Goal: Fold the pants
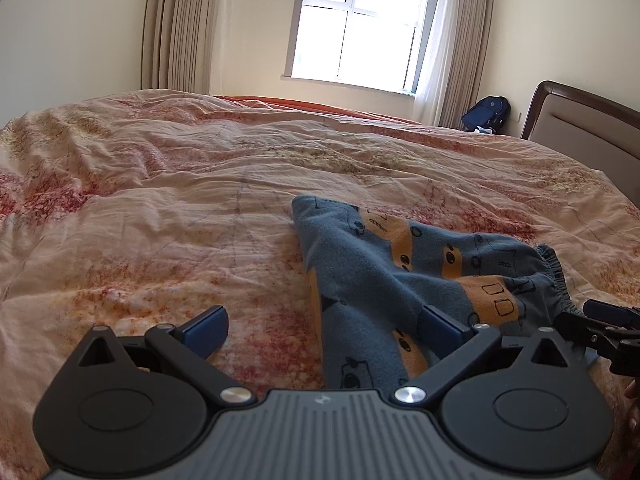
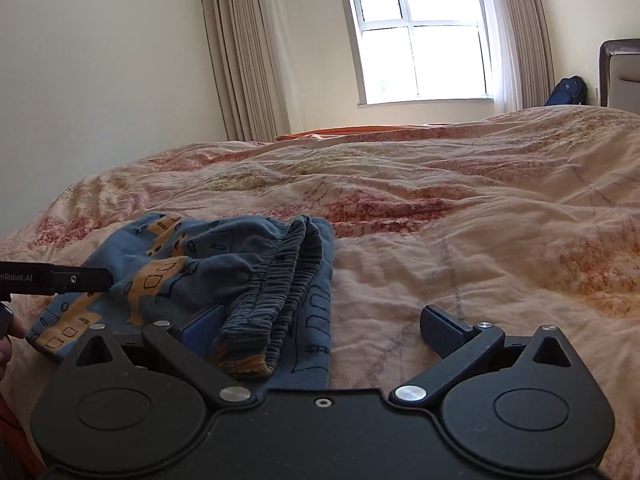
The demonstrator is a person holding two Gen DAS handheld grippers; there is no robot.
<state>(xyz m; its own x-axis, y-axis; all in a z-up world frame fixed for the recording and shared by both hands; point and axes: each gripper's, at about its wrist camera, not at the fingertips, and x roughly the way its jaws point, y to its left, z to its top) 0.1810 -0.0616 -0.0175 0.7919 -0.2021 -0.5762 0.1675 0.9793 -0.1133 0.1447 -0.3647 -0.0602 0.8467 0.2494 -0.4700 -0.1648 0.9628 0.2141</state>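
Small blue pants with orange printed shapes lie bunched on the bed quilt. Their gathered elastic waistband faces the right wrist view, where the pants lie at the lower left. My left gripper is open, with the pants' near edge between its fingers, close to the right finger. My right gripper is open, with the waistband end between its fingers beside the left finger. Each gripper shows at the edge of the other's view.
The crumpled pink and red floral quilt covers the whole bed. A brown headboard stands at the right. A blue backpack sits by the far wall under a bright window with beige curtains.
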